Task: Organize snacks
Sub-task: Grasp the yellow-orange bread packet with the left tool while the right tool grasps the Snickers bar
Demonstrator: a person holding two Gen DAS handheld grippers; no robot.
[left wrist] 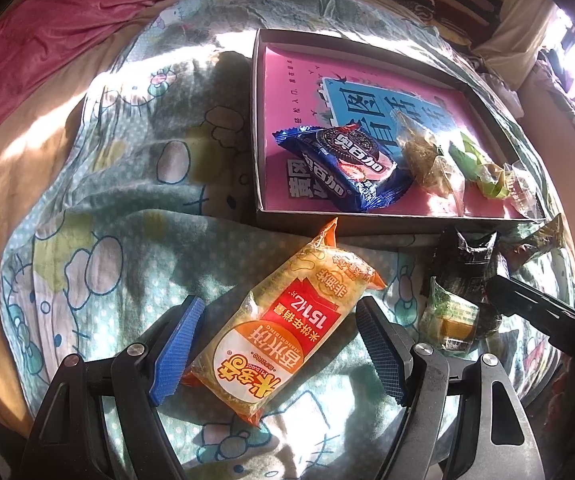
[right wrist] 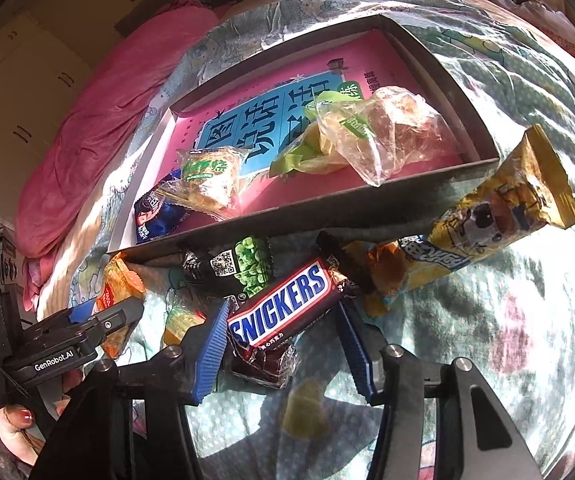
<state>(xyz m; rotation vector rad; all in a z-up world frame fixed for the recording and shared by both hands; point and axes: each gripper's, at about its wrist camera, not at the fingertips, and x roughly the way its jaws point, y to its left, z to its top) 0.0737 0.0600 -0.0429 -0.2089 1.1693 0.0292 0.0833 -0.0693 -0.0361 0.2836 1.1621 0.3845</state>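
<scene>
In the left wrist view my left gripper point(left wrist: 277, 320) is open around an orange-and-yellow rice cracker pack point(left wrist: 283, 328) lying on the bedspread; the pads do not touch it. Behind it a shallow box with a pink floor point(left wrist: 279, 92) holds two blue Oreo packs point(left wrist: 347, 164) and clear and green wrapped snacks point(left wrist: 427, 156). In the right wrist view my right gripper point(right wrist: 281, 322) stands around a Snickers bar point(right wrist: 283, 304); the left pad touches it, a gap shows at the right pad. The box point(right wrist: 327, 208) lies just beyond.
On the bedspread before the box lie a black-green pea pack point(right wrist: 247, 266), a long yellow bar point(right wrist: 487, 216) and a small green snack point(left wrist: 449, 320). A pink blanket point(left wrist: 47, 28) lies at the far left. The left gripper's body point(right wrist: 67, 340) is at the lower left.
</scene>
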